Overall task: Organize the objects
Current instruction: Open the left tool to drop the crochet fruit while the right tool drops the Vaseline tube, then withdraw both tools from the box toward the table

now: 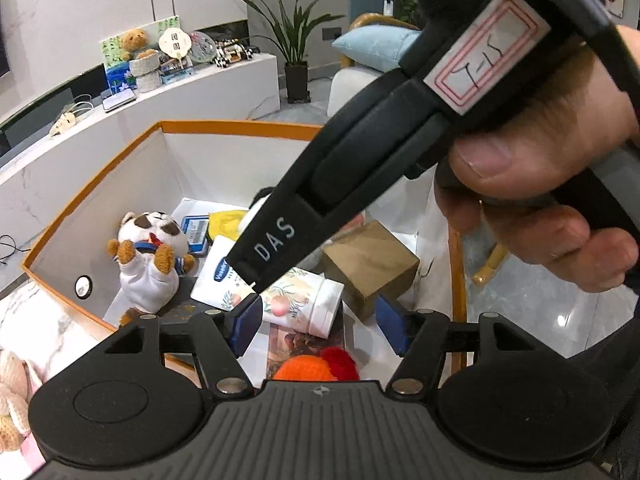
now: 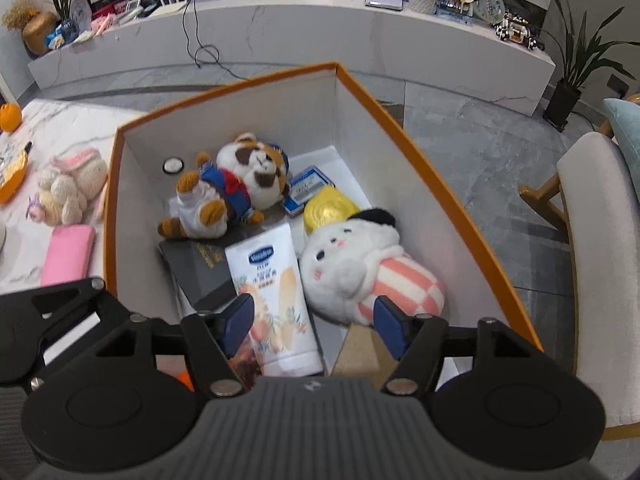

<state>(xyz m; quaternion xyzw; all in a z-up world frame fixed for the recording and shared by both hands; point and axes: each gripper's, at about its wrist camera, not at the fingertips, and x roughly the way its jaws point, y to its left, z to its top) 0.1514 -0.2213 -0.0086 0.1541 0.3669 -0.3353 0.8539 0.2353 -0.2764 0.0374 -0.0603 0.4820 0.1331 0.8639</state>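
Left wrist view: looks down into the orange-rimmed box [image 1: 120,160], with much of it blocked.
Left gripper [image 1: 320,320]: fingers stand apart, nothing pressed between them; the lotion tube [image 1: 308,300] lies below the gap.
Right gripper body [image 1: 400,120]: crosses the middle of this view, held by a hand [image 1: 540,184]; it hides the box's far right part.
Raccoon plush [image 1: 152,252]: lies at the left of the box floor, in plain sight.
Cardboard box [image 1: 372,264]: partly covered, lower edge behind a blue finger pad.
Orange and red pompoms [image 1: 316,364]: cut off by the gripper frame.

Right wrist view: box interior shows more fully.
Right gripper [image 2: 316,324]: fingers spread, gripping nothing; the lotion tube [image 2: 276,300] lies between them, its base hidden.
White plush [image 2: 360,272]: lies right of the tube, in the box, lower end behind the right finger.
Yellow round item [image 2: 328,206]: half hidden; cannot identify it.
Bench [image 2: 60,120]: at left, carries a knitted bunny [image 2: 68,188].
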